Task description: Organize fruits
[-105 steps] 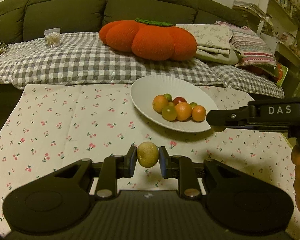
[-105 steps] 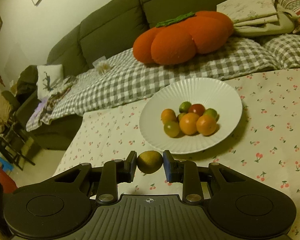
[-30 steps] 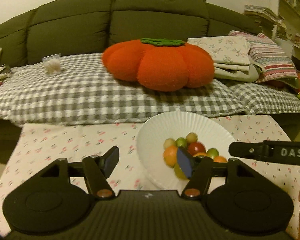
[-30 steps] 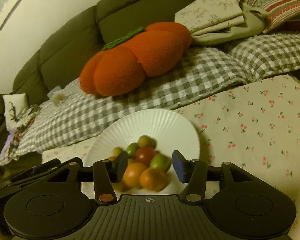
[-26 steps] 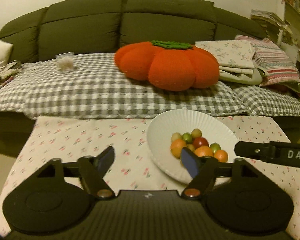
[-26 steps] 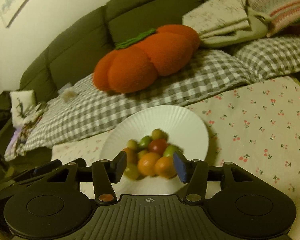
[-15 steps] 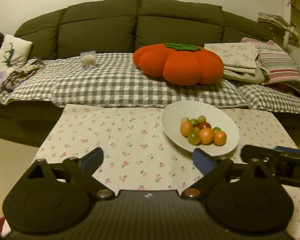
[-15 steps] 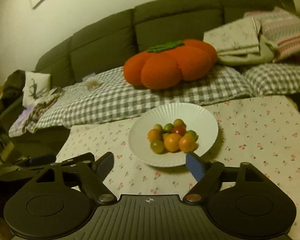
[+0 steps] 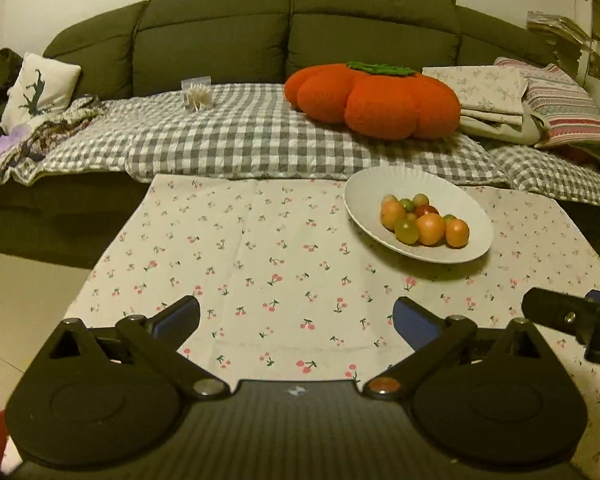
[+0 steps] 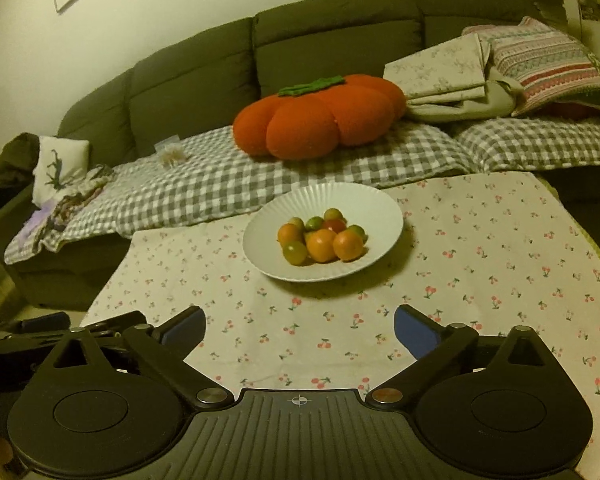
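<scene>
A white ribbed plate (image 9: 364,196) (image 10: 364,204) sits on the cherry-print tablecloth (image 9: 260,260) and holds a pile of small orange, green and red fruits (image 9: 424,224) (image 10: 322,240). My left gripper (image 9: 296,312) hangs over the cloth's near edge, well short and left of the plate, its jaws opening wide with nothing between them. My right gripper (image 10: 299,318) is also back from the plate, jaws opening, nothing between them. One finger of the right gripper (image 9: 572,320) shows at the right edge of the left wrist view.
Behind the table stands a dark green sofa (image 9: 292,36) under a grey checked blanket (image 9: 240,140), with an orange pumpkin cushion (image 9: 372,96) (image 10: 320,116) and folded linens (image 10: 444,72). The floor (image 9: 28,296) drops off at the table's left.
Both grippers carried a brownish-green fruit earlier; both are now empty. They have pulled back from the plate and their jaws have spread wide. The plate looks farther away.
</scene>
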Tool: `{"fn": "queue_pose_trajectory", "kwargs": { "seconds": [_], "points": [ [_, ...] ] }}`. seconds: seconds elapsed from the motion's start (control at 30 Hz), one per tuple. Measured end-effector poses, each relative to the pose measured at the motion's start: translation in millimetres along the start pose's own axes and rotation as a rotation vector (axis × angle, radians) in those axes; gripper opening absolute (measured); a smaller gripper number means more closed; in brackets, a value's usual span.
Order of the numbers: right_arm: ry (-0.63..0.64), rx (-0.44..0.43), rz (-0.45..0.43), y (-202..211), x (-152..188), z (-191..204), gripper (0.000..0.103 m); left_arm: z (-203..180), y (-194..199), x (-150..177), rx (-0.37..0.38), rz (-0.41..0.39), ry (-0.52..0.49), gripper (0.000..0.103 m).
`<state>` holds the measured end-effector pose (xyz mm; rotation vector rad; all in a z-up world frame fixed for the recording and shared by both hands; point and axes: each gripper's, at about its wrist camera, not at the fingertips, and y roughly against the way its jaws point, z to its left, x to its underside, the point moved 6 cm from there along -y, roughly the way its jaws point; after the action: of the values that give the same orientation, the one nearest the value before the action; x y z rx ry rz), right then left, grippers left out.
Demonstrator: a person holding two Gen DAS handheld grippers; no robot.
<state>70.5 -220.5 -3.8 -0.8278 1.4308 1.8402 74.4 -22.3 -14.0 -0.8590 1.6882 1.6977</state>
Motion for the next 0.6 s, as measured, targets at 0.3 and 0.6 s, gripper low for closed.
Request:
{"fn": "queue_pose_trajectory", "kwargs": {
  "seconds": [0.3, 0.6],
  "points": [
    [0.027, 0.012, -0.004, -4.8, 6.8, -4.0, 0.101, -3.3, -3.6, 0.6, 0.019, 0.016, 0.006, 0.102],
    [0.030, 0.023, -0.004, -6.6, 8.3, -6.9, 0.101, -4.8, -2.5, 2.0, 0.042, 0.020, 0.011, 0.102]
  ]
}}
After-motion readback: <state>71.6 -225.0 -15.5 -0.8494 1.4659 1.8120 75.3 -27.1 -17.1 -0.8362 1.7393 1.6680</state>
